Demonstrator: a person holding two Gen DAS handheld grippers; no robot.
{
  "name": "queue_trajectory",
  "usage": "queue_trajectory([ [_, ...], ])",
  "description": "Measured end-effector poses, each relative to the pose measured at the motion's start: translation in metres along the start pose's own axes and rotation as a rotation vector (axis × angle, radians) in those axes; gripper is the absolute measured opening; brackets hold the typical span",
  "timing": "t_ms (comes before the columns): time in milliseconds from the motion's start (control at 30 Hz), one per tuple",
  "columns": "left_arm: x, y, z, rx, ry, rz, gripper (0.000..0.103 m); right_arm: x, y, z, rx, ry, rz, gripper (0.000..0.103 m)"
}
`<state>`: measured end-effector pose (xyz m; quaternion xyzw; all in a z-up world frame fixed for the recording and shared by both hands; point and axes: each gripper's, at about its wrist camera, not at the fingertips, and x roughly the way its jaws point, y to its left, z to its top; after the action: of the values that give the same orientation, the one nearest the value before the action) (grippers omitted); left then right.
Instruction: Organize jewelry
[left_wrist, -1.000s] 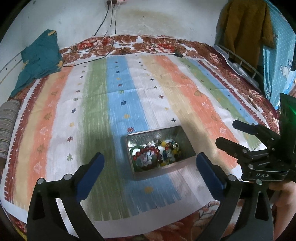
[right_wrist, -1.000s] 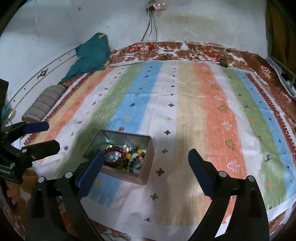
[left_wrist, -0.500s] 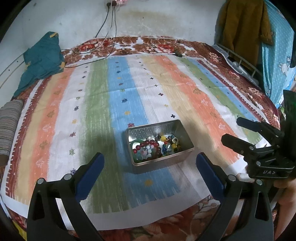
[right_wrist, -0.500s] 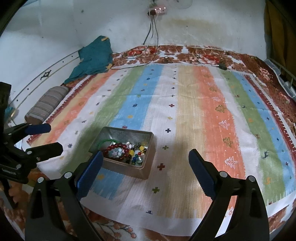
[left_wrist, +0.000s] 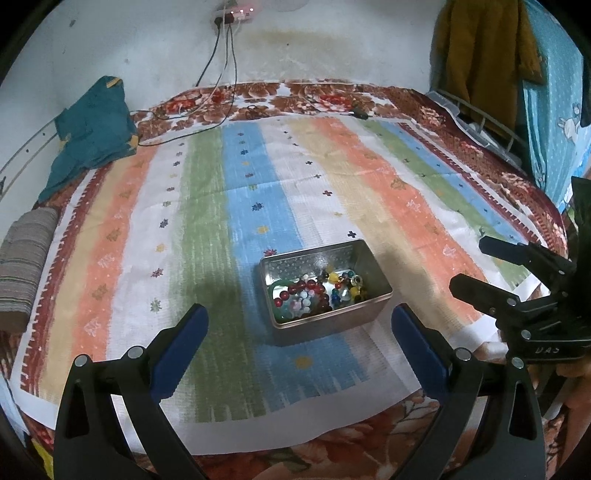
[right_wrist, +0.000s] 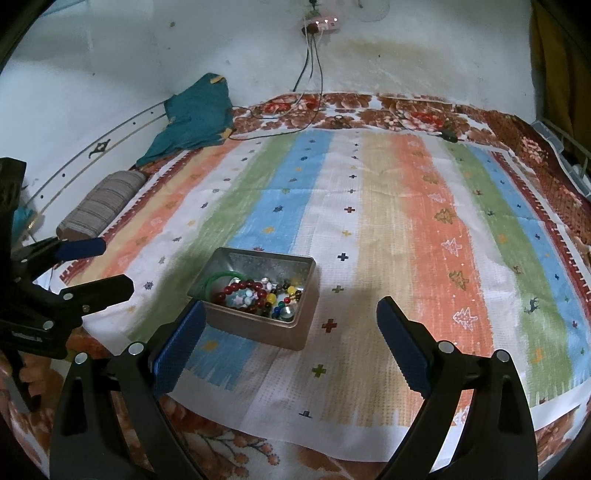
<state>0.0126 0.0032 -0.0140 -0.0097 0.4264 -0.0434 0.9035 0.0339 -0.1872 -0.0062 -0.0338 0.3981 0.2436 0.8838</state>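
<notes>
White plastered wall (left_wrist: 332, 55) backs a bed covered by a striped cloth (left_wrist: 332, 177) in bands of orange, green, blue, white and tan, laid over a brown floral bedspread (left_wrist: 461, 122). On the cloth, toward its near edge, sits an open metal tin (left_wrist: 325, 325), rectangular and lidless, straddling a blue and a white band. Inside it lies the jewelry (left_wrist: 317, 291): dark red beaded bracelets, a green bangle (right_wrist: 219, 277) against the tin's left wall, and loose beads in yellow, blue, white and other colours. Both tools are held above the cloth's near edge, clear of the tin. The left hand-held gripper (left_wrist: 299, 343) has its blue-padded fingers spread wide with nothing between them, the tin showing in the gap just beyond the tips. The right hand-held gripper (right_wrist: 290, 339) is likewise spread wide and holds nothing; its left finger pad (right_wrist: 181, 343) appears just in front of the tin's near left corner, though whether it touches cannot be told. At the far left of the bed a teal garment (left_wrist: 92, 136) is bunched against the wall, with a striped rolled bolster (left_wrist: 22, 266) nearer along the same side. Cables (left_wrist: 225, 74) hang from a wall socket strip (left_wrist: 232, 9) down onto the bedspread. A mustard garment (left_wrist: 480, 55) hangs at the right.
</notes>
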Motion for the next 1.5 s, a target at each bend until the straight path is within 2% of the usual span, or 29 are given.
queue_trajectory([
  [500,-0.0014,-0.0058,-0.0057,0.03,-0.003,0.024,0.097,-0.0044,-0.0008,-0.0035,0.009,0.001,-0.001,0.094],
  [833,0.0011,-0.0046,-0.0063,0.011,0.022,0.019,0.097,-0.0056,-0.0015,-0.0041,0.014,0.001,-0.002,0.094],
  [1500,0.0008,-0.0048,-0.004,0.01,0.019,0.008,0.097,-0.0035,-0.0026,-0.0041,0.02,0.008,-0.003,0.094],
])
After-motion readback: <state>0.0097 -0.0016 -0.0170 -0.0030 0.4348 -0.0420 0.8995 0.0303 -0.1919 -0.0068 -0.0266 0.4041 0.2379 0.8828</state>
